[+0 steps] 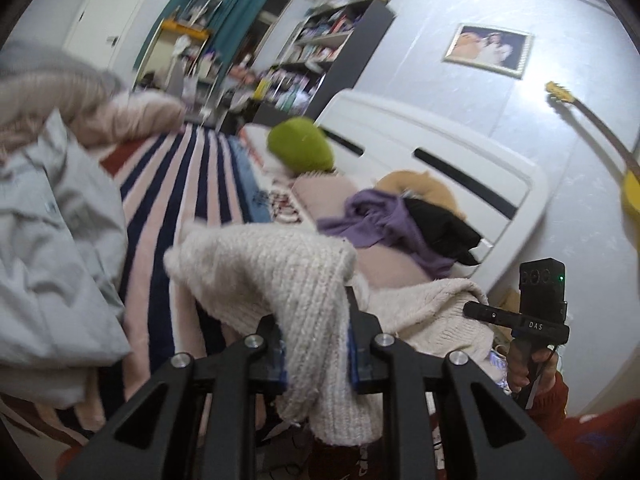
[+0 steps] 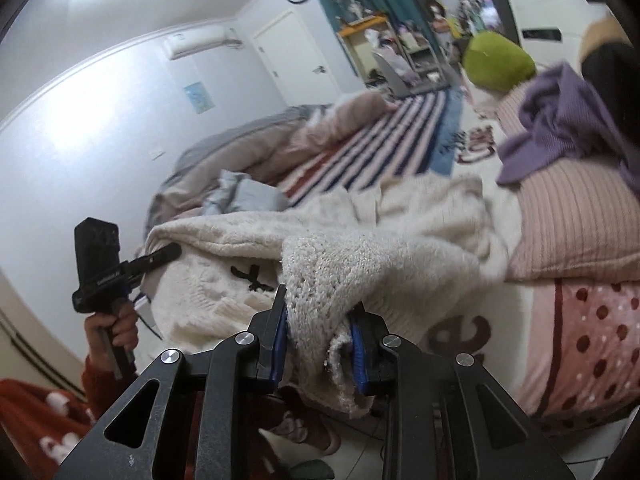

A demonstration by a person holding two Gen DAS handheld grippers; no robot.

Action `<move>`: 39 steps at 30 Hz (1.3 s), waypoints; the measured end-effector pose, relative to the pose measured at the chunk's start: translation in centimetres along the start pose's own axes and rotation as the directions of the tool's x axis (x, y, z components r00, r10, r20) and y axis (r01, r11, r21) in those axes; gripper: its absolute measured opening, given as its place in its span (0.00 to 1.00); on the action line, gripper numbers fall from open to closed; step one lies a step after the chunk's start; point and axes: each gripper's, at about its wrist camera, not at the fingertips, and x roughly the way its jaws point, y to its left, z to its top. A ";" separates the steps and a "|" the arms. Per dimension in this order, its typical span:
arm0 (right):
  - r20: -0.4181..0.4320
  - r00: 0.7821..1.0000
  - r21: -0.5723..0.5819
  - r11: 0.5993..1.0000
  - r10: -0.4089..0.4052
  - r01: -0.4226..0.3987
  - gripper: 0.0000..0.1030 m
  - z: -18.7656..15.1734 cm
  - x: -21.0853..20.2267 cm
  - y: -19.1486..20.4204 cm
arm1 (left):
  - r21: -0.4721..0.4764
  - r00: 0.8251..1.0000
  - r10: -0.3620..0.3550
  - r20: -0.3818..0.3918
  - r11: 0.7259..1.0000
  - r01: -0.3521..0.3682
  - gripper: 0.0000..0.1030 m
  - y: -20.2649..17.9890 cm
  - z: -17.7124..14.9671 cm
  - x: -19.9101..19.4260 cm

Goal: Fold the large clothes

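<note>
Both my left gripper point(image 1: 318, 344) and right gripper point(image 2: 322, 336) clamp the sweater point(image 2: 400, 232) at the bed's point(image 2: 580, 344) near edge; folding barely begun.

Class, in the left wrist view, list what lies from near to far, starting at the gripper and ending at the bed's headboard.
Left gripper → cream sweater → purple garment → green cushion → white headboard.

Between our black fingers point(image 1: 268, 336) we see a cream knit sweater point(image 1: 280, 272) (blue pads point(image 2: 280, 336)), beyond them a pink-navy striped blanket point(image 1: 180, 184).
</note>
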 end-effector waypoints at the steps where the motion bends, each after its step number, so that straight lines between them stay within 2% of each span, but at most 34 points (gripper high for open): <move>1: 0.005 1.000 -0.008 1.000 0.007 -0.007 0.20 0.1 -0.6 0.7 | 0.011 1.000 -0.006 0.008 1.000 0.006 0.17 -0.4 0.4 -0.8; 3: 0.018 1.000 -0.024 1.000 0.012 -0.011 0.20 0.6 -1.8 2.0 | 0.030 1.000 -0.006 0.010 1.000 0.006 0.18 -0.7 1.3 -1.5; 6: 0.020 1.000 -0.038 0.999 -0.003 0.004 0.20 2.0 -2.1 2.4 | 0.031 0.999 0.037 -0.018 0.999 -0.036 0.18 0.0 2.5 -0.3; 8: 0.009 1.000 -0.032 0.999 -0.022 0.022 0.20 3.2 -1.2 1.7 | 0.018 0.997 0.046 -0.054 0.999 -0.045 0.18 1.1 3.4 1.1; 10: -0.015 0.999 -0.009 0.999 -0.042 0.042 0.20 5.1 0.4 -0.1 | 0.019 0.991 0.087 -0.100 0.996 -0.085 0.19 2.4 4.7 3.2; 11: -0.044 0.997 0.013 0.998 -0.067 0.067 0.20 7.0 2.4 -2.1 | 0.021 0.986 0.115 -0.124 0.993 -0.113 0.19 3.1 5.4 4.5; 13: -0.058 0.995 0.023 0.996 -0.082 0.084 0.20 7.9 3.6 -3.2 | 0.018 0.972 0.161 -0.172 0.987 -0.160 0.19 5.0 6.7 7.4; 16: -0.113 0.984 0.038 0.989 -0.139 0.144 0.20 10.6 7.1 -6.2 | 0.017 0.939 0.233 -0.253 0.971 -0.237 0.20 8.0 8.3 12.8; 18: -0.166 0.969 0.050 0.979 -0.185 0.195 0.20 12.1 10.7 -8.6 | 0.023 0.907 0.281 -0.315 0.957 -0.289 0.20 10.1 8.8 16.6; 19: -0.191 0.961 0.062 0.975 -0.199 0.214 0.20 12.6 12.3 -9.6 | 0.022 0.883 0.304 -0.357 0.948 -0.318 0.21 11.4 8.8 19.0; 22: -0.286 0.927 0.086 0.957 -0.242 0.276 0.20 13.6 17.7 -13.4 | 0.001 0.830 0.328 -0.451 0.930 -0.367 0.23 14.8 8.3 24.1; 24: -0.348 0.900 0.109 0.942 -0.263 0.317 0.21 13.7 21.3 -16.1 | -0.008 0.808 0.331 -0.487 0.924 -0.383 0.24 16.4 7.9 26.4; 26: -0.380 0.883 0.120 0.932 -0.275 0.342 0.25 13.8 23.4 -17.8 | -0.024 0.795 0.322 -0.514 0.921 -0.388 0.26 17.9 7.7 28.4; 27: -0.387 0.872 0.113 0.923 -0.301 0.369 0.26 14.2 24.8 -19.2 | -0.040 0.796 0.308 -0.522 0.923 -0.383 0.29 18.4 7.5 28.9; 28: -0.387 0.872 0.113 0.923 -0.301 0.369 0.30 14.2 24.8 -19.2 | -0.064 0.800 0.285 -0.528 0.926 -0.373 0.37 18.8 7.5 29.3; 29: -0.382 0.869 0.107 0.919 -0.315 0.380 0.43 14.3 25.1 -19.7 | -0.092 0.805 0.252 -0.538 0.931 -0.352 0.44 19.0 7.4 29.5; 30: -0.380 0.859 0.094 0.909 -0.344 0.406 0.55 14.6 25.4 -20.1 | -0.113 0.809 0.216 -0.546 0.938 -0.326 0.59 19.1 7.5 29.6; 31: -0.382 0.843 0.073 0.896 -0.380 0.438 0.77 14.7 25.5 -20.4 | -0.118 0.820 0.189 -0.541 0.948 -0.296 0.67 18.9 8.0 29.4; 32: -0.382 0.830 0.055 0.887 -0.406 0.459 0.81 14.7 25.6 -20.7 | -0.101 0.825 0.199 -0.529 0.951 -0.294 0.69 18.3 8.5 29.1; 34: -0.372 0.840 0.056 0.894 -0.395 0.445 0.80 14.8 25.0 -21.0 | -0.033 0.832 0.243 -0.499 0.954 -0.299 0.83 17.2 9.8 27.8; 36: -0.341 0.863 0.089 0.901 -0.373 0.424 0.80 15.0 23.3 -20.8 | 0.005 0.853 0.243 -0.461 0.963 -0.271 0.83 16.1 11.1 25.9; 39: -0.239 0.898 0.090 0.912 -0.370 0.400 0.80 15.6 19.4 -18.5 | 0.067 0.872 0.273 -0.407 0.961 -0.269 0.83 13.8 12.5 22.7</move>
